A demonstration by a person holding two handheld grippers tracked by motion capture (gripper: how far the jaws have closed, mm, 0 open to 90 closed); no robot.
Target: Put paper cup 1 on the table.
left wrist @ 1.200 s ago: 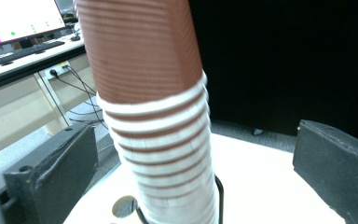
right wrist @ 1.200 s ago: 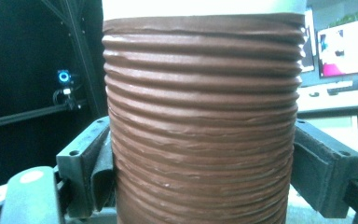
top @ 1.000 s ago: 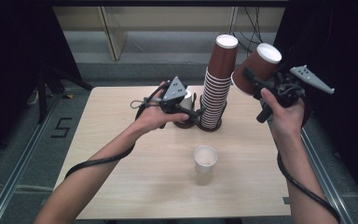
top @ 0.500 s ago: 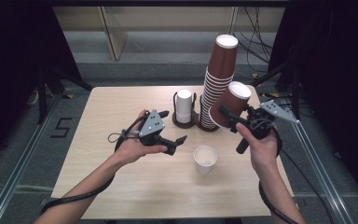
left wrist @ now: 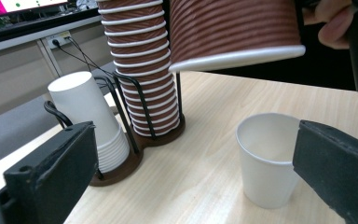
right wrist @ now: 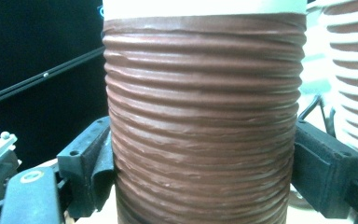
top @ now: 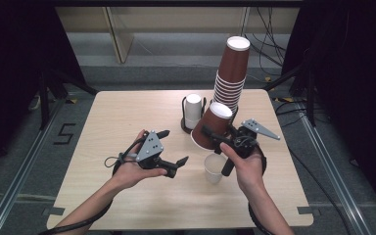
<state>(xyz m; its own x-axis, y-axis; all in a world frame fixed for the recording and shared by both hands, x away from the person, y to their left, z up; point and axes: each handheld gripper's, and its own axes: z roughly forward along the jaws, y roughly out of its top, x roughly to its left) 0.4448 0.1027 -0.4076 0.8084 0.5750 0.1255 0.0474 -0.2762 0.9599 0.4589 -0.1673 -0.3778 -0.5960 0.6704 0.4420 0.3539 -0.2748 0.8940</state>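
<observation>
Ribbed brown paper cup (top: 212, 126), unmarked, sat clamped upside down in the right gripper (top: 219, 139) above a white paper cup (top: 214, 168); the left gripper (top: 172, 149) gaped empty.

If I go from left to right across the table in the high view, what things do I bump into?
Left gripper → stack of white cups → brown cup held by the right gripper → tall stack of brown cups.

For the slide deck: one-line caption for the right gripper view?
Right gripper clamps a ribbed brown paper cup between its jaws.
</observation>
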